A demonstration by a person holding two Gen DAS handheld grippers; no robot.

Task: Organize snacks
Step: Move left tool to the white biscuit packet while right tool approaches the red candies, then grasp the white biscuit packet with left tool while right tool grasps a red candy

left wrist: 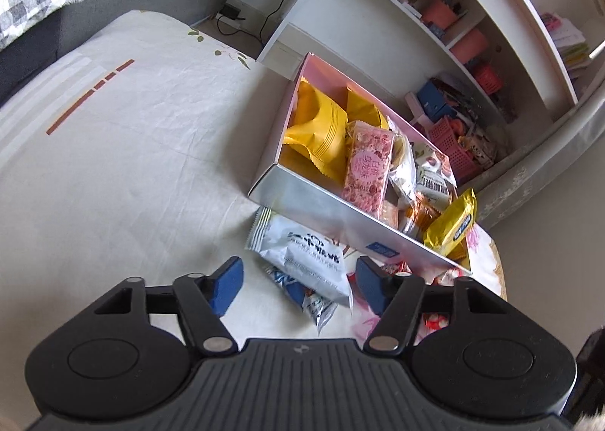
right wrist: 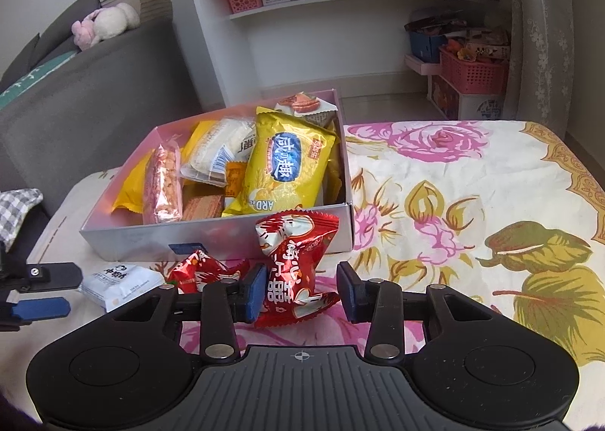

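Nearest the right wrist camera, a crinkled red foil snack packet with white lettering (right wrist: 293, 272) is seen between the blue pads of the right gripper (right wrist: 300, 289); the left pad is pressed to it, while a gap shows at the right pad, so a full clamp cannot be told. The jaws of the left gripper (left wrist: 298, 285) are held apart above a white plastic snack packet with dark print (left wrist: 302, 253), which is not gripped.

Most of the sorting appears done. A shallow silver cardboard box with a pink inside (right wrist: 211, 238) has already been filled: yellow wrappers, a pink speckled bar (left wrist: 365, 170), a large yellow biscuit bag with a blue label (right wrist: 285, 166) and several pale packets are packed inside.

Left outside, against the box's near wall on the floral cloth (right wrist: 472, 185) covering the tabletop, are at least 3 items: the 2 packets named and a second, smaller red foil packet (right wrist: 200, 270).
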